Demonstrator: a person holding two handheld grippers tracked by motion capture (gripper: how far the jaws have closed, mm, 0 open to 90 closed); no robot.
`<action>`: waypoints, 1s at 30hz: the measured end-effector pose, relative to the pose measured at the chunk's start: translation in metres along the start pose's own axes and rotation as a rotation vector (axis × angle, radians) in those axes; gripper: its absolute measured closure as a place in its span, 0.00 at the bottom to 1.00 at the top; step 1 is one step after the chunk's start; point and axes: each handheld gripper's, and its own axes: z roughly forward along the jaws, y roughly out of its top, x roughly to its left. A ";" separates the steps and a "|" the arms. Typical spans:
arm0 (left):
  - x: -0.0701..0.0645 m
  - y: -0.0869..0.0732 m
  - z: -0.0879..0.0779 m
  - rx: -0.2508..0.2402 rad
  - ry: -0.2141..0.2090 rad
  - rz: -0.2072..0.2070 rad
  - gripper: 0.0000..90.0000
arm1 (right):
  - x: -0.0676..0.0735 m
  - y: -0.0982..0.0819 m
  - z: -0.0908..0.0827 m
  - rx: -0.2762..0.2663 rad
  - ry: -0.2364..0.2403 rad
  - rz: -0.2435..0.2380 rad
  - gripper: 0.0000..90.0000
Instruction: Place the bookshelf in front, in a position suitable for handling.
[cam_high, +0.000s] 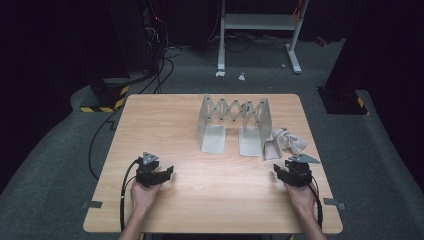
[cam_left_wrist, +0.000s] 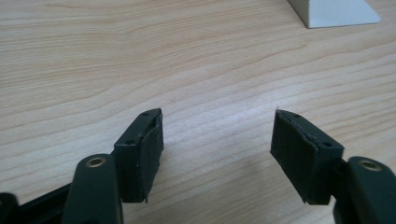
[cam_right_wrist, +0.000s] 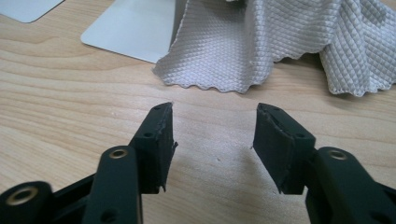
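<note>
A grey metal folding rack (cam_high: 234, 120) with two flat feet stands at the table's middle back. A crumpled white cloth (cam_high: 284, 142) lies against its right foot; in the right gripper view the cloth (cam_right_wrist: 261, 42) hangs over a grey foot plate (cam_right_wrist: 133, 30). My left gripper (cam_high: 160, 172) rests at the front left, and in its own view the left gripper (cam_left_wrist: 217, 140) is open over bare wood. My right gripper (cam_high: 289, 172) sits at the front right just below the cloth. In its own view the right gripper (cam_right_wrist: 212, 140) is open, a short way from the cloth's hem.
The wooden table (cam_high: 210, 200) has bare surface between the two hands. A corner of the rack's foot (cam_left_wrist: 334, 11) shows far off in the left gripper view. Beyond the table are cables (cam_high: 160, 75) and a white frame stand (cam_high: 260, 30) on dark floor.
</note>
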 end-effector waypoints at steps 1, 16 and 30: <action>0.000 0.000 0.000 0.000 0.000 0.000 0.39 | 0.001 0.001 0.000 0.002 -0.001 -0.006 0.56; -0.014 0.022 0.004 -0.017 -0.048 0.026 0.37 | 0.011 0.014 -0.005 -0.057 0.023 -0.022 0.67; -0.030 0.046 0.013 -0.042 -0.068 0.054 0.36 | 0.015 0.033 0.002 -0.038 0.066 -0.004 0.63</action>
